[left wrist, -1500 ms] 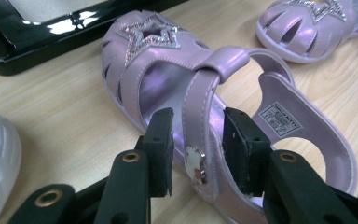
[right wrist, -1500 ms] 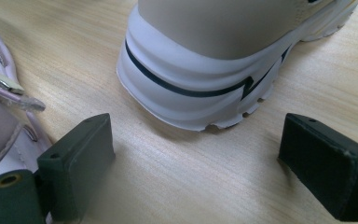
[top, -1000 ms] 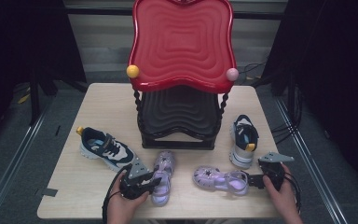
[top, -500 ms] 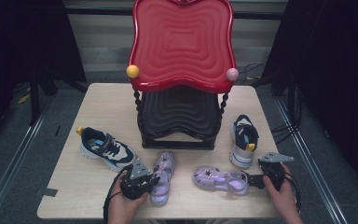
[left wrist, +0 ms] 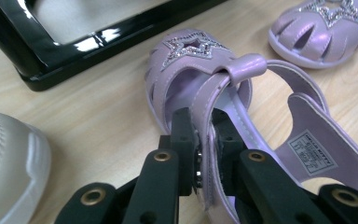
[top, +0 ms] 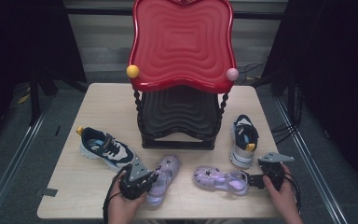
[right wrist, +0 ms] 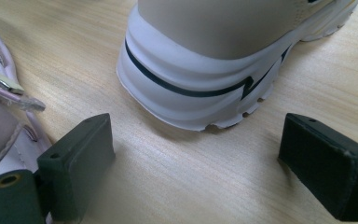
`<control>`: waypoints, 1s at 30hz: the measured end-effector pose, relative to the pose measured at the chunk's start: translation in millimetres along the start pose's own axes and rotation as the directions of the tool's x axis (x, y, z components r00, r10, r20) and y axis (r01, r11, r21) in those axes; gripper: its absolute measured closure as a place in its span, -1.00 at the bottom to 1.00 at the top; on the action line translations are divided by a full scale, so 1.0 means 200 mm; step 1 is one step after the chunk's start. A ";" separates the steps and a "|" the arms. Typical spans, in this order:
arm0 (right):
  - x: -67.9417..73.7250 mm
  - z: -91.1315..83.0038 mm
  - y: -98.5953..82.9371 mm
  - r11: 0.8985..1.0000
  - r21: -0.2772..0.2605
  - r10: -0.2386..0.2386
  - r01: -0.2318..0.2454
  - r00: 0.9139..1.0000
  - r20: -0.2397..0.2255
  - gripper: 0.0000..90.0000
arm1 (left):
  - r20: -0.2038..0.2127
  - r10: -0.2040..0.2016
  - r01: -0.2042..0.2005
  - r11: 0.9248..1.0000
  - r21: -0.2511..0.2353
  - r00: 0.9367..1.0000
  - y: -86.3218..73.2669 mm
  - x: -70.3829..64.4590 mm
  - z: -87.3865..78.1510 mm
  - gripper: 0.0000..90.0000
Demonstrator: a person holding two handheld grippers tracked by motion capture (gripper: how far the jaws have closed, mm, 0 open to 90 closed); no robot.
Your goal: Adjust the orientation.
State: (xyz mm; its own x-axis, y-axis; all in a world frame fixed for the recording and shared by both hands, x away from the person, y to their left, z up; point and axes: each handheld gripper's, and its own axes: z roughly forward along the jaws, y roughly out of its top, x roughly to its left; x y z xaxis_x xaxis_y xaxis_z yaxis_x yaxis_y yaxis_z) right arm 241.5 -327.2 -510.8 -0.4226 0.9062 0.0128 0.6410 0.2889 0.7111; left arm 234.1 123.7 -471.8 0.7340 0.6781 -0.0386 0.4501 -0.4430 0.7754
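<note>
Nearest the person, at the front edge of the wooden table, the left gripper is held in the left hand; its jaws are pressed together on the strap of a lilac jelly sandal. Seen from the left gripper view, the two black jaws pinch the strap just behind its loop, and the sandal lies flat on the table with its glitter-star toe pointing away, towards the black base frame of the rack. At the front right, the right gripper is held in the right hand; its jaws stand spread wide with nothing between them, just beside the heel of the second lilac jelly sandal, which lies on its sole with the toe towards the first sandal. From the right gripper view, that sandal's buckle end sits beside one jaw, and the white heel of a sneaker lies just ahead on the tabletop. Farther back, a navy-and-white sneaker with a yellow heel tab stands right of the rack, and its mate lies left of it. At the rear stands the two-tier shoe rack, with a black lower shelf and a red wavy upper shelf bearing a yellow knob and a pink knob.
</note>
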 end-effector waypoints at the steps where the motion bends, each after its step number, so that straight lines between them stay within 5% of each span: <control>1: 0.00 0.00 0.00 1.000 0.000 0.001 -0.001 1.000 0.000 -0.80 | -0.004 0.002 -0.002 1.000 -0.005 1.000 0.00 0.00 -0.01 0.82; 14: 0.00 0.00 0.00 1.000 0.000 0.000 0.000 1.000 0.000 -0.80 | -0.005 -0.006 0.005 0.998 -0.059 1.000 0.05 -0.02 -0.06 0.82; 30: 0.00 0.00 0.00 1.000 0.000 0.000 0.000 1.000 0.000 -0.80 | -0.004 -0.024 0.024 0.992 -0.126 1.000 0.21 -0.02 -0.13 0.82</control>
State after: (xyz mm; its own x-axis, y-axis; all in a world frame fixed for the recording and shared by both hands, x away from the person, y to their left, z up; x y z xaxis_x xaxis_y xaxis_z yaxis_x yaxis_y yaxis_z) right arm 241.5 -327.2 -510.9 -0.4228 0.9061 0.0125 0.6407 0.2891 0.7113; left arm 236.7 116.3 -422.8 0.7209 0.6909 -0.0552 0.3997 -0.3494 0.8474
